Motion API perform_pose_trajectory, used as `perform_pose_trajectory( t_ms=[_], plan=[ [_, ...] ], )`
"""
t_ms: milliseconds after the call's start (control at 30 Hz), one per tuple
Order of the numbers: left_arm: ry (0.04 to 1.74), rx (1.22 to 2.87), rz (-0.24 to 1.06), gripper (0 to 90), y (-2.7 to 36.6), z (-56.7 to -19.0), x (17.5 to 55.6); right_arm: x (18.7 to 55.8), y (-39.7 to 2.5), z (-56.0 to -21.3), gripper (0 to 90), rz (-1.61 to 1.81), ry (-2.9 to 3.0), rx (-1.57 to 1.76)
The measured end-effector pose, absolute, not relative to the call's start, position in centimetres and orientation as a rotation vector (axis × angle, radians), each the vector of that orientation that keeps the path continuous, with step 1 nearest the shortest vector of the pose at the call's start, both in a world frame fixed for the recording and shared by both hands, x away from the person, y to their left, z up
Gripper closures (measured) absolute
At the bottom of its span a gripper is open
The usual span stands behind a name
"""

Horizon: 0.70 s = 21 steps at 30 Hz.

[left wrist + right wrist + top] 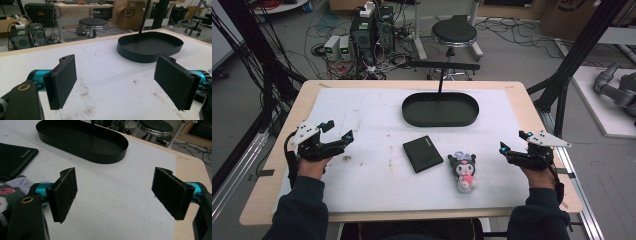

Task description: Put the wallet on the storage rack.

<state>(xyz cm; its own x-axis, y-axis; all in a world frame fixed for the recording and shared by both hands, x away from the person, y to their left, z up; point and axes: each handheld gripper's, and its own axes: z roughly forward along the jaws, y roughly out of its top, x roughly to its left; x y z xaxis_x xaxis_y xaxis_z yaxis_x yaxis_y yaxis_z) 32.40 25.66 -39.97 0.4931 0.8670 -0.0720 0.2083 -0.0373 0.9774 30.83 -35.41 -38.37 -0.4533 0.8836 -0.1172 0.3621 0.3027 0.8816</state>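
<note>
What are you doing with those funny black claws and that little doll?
A person holds the left tongs and the right tongs, both open and gripping nothing. On the white mat between them lie a plush doll and a black wallet. An oval black tray sits farther back.

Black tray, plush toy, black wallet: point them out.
Black tray [440, 122]: high view, near rim wall.
Plush toy [463, 173]: high view, on its body.
Black wallet [422, 153]: high view, centre of its top face.
</note>
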Motion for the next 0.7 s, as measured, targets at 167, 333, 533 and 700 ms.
perform_pose_trajectory(
  t_ms=[167, 333, 533, 700],
  plan=[
    [0.969, 1.551, 0.692, 18.4, 25.67, -40.06, 32.46, 30.94, -35.25, -38.47, 21.0, 1.103, 1.971, 1.094],
    [0.987, 1.557, 0.693, 18.7, 25.65, -40.27, 32.58, 31.27, -35.08, -38.78, 21.0, 1.116, 1.987, 1.087],
    [0.983, 1.577, 0.695, 19.6, 25.47, -40.42, 32.70, 31.19, -35.04, -39.05, 21.0, 1.112, 1.997, 1.088],
    [0.971, 1.601, 0.692, 20.2, 25.29, -40.54, 32.81, 30.86, -34.52, -38.98, 21.2, 1.097, 1.997, 1.075]
  ],
)
